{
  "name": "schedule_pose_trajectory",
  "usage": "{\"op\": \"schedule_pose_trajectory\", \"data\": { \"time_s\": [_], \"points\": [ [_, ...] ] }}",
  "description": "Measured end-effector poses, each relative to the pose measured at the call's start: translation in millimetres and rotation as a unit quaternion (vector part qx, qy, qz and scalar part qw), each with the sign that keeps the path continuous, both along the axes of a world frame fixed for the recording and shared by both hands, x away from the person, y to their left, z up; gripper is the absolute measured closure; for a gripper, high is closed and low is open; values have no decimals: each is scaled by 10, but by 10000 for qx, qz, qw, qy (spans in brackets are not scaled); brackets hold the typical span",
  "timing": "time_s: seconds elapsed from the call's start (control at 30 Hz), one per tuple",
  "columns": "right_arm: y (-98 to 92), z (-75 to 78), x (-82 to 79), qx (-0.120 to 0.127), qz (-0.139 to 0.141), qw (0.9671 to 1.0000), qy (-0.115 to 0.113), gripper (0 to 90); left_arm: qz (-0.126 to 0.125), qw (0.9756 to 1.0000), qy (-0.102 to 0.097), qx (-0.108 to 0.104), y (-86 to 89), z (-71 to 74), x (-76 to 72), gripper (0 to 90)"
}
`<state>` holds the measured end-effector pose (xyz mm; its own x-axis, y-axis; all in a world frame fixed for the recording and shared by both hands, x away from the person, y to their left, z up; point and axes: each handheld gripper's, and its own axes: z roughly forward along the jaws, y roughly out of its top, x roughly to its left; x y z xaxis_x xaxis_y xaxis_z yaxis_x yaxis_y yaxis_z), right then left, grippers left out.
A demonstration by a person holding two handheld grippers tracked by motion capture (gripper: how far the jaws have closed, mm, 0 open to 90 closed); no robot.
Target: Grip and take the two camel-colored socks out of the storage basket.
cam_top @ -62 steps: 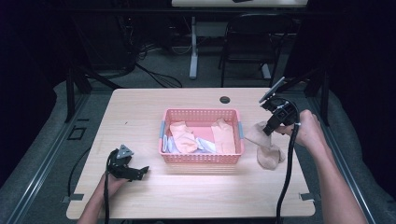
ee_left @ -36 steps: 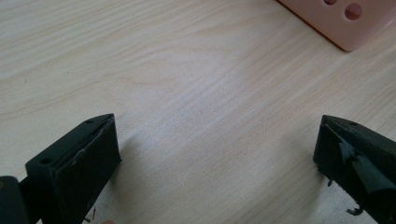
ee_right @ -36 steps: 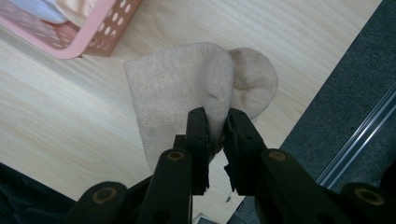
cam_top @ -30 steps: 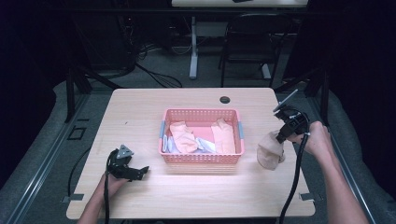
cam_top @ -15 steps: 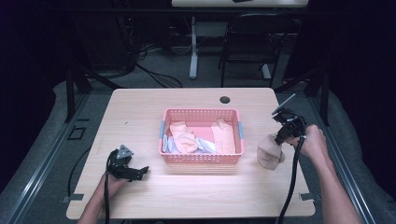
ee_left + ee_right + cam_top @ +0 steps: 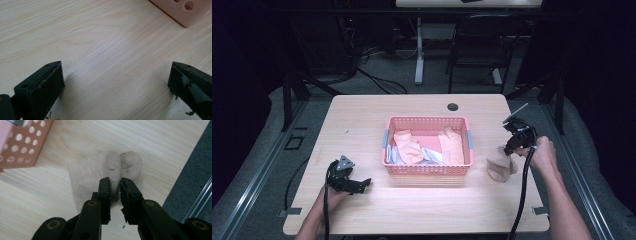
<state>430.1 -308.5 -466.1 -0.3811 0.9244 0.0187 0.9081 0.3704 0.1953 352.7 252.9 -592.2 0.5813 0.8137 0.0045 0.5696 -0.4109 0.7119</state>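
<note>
Lowering the sock [image 6: 500,165] tableward, right gripper [image 6: 511,148] stays clamped

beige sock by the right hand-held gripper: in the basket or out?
Out. The beige sock lies on the table right of the pink basket, pinched by the right hand-held gripper.

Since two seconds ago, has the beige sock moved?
Yes. The beige sock, pinched in the right gripper, came down from above onto the table, right of the pink basket.

Beige sock [image 6: 95,172] — crumpled, on table right of pink basket [image 6: 427,169], pinched by right gripper [image 6: 115,185]
</note>
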Motion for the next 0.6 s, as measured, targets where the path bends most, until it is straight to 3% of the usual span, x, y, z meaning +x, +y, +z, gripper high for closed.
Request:
{"op": "schedule_pose_trajectory", "data": {
  "time_s": [0.1,0.2,0.23,0.27,0.3,0.4,0.43,0.47,0.5,0.57,0.6],
  "points": [
    [-44,-142,15,138,-137,9998,39,695,0,10000,0,2,1,0,-1,1],
    [-80,-162,-10,156,-155,9998,-33,623,10,10000,-20,-4,-1,-3,-2,1],
    [-124,-157,-54,170,-189,9997,-72,541,17,10000,-28,-8,-2,-5,-2,1],
    [-124,-157,-54,170,-189,9997,-72,541,17,10000,-28,-8,-2,-5,-2,1],
    [-177,-130,-121,319,-235,9991,-177,444,18,10000,-27,-7,-2,-5,-2,1],
    [-226,-65,-204,465,-251,9980,-343,366,-2,10000,1,4,1,0,-3,2],
    [-256,6,-302,619,-309,9960,-568,279,11,10000,-10,-5,-1,-1,-5,2],
    [-256,6,-302,619,-309,9960,-568,279,11,10000,-10,-5,-1,-1,-5,2],
    [-262,67,-403,625,-322,9949,-721,211,5,10000,-12,3,0,0,-6,2],
    [-259,93,-457,607,-323,9942,-824,186,6,10000,-12,3,0,0,-6,2],
    [-248,122,-564,623,-281,9927,-993,149,14,10000,-11,5,0,1,-6,2]
  ]
}}
